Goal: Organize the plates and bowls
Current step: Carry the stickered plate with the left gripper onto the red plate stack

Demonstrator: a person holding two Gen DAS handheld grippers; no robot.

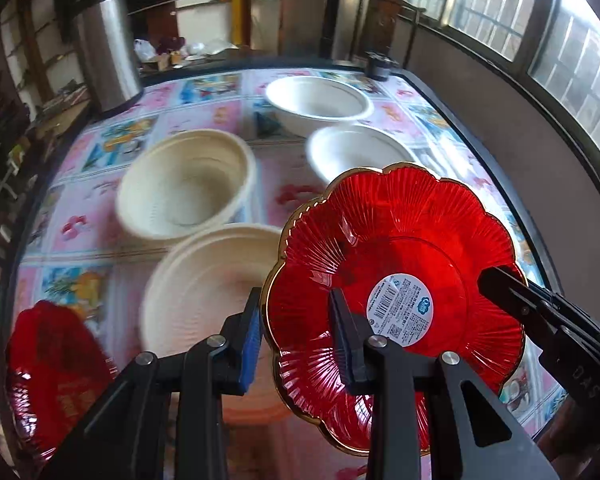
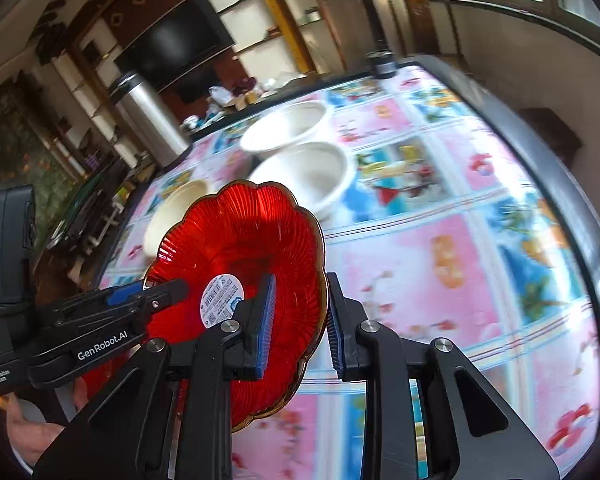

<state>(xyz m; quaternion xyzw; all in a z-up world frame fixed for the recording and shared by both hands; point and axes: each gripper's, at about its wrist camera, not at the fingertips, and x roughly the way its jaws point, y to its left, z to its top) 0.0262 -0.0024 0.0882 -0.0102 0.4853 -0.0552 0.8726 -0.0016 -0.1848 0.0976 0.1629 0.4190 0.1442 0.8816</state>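
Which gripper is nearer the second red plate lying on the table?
Left. The left gripper hovers just beside that plate; the right gripper grips the lifted plate's far rim.

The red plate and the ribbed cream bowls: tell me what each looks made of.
Red plate: translucent glass or hard plastic, glossy; light passes through its radial ribs, gold-coloured rim. Cannot tell which.
Ribbed cream bowls: likely moulded plastic or pulp, matte; concentric ridges, hardly any shine.

You hold a shiny red plate (image 1: pixel 396 264) with a gold wavy edge and a round white sticker in the air, tipped up. Another red plate (image 1: pixel 56 364) lies low on the left. Two cream ribbed bowls (image 1: pixel 188 188) and two plain white bowls (image 1: pixel 318 102) sit on the table.
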